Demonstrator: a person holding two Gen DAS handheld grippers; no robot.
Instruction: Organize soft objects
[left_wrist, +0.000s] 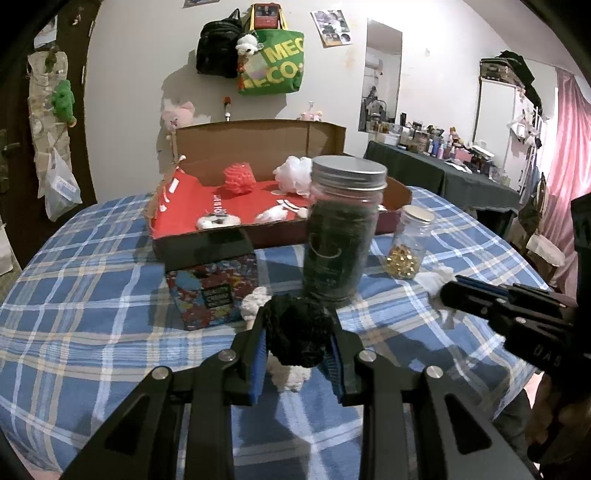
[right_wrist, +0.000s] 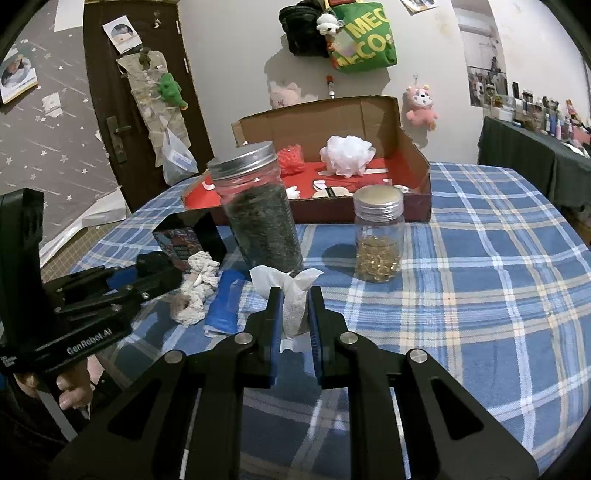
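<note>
My left gripper (left_wrist: 297, 319) is shut on a black fuzzy scrunchie (left_wrist: 301, 338), held just above the blue plaid tablecloth (left_wrist: 92, 314). A cream crochet scrunchie (left_wrist: 254, 300) lies under and beside it. In the right wrist view, my right gripper (right_wrist: 295, 297) is shut on a crumpled white tissue (right_wrist: 286, 280), lifted slightly off the cloth. The left gripper (right_wrist: 162, 271) shows at the left of that view beside the cream scrunchie (right_wrist: 197, 286). Behind stands an open cardboard box (right_wrist: 413, 147) with a red lining, holding a white mesh pouf (right_wrist: 347, 155) and a red pouf (right_wrist: 290, 158).
A tall jar of dark leaves (right_wrist: 260, 221) stands right in front of both grippers. A small jar of gold beads (right_wrist: 378, 240) is to its right. A colourful patterned box (left_wrist: 214, 291) and a blue plastic pack (right_wrist: 225, 302) lie near the scrunchies. A dark cluttered table (left_wrist: 443, 173) stands behind.
</note>
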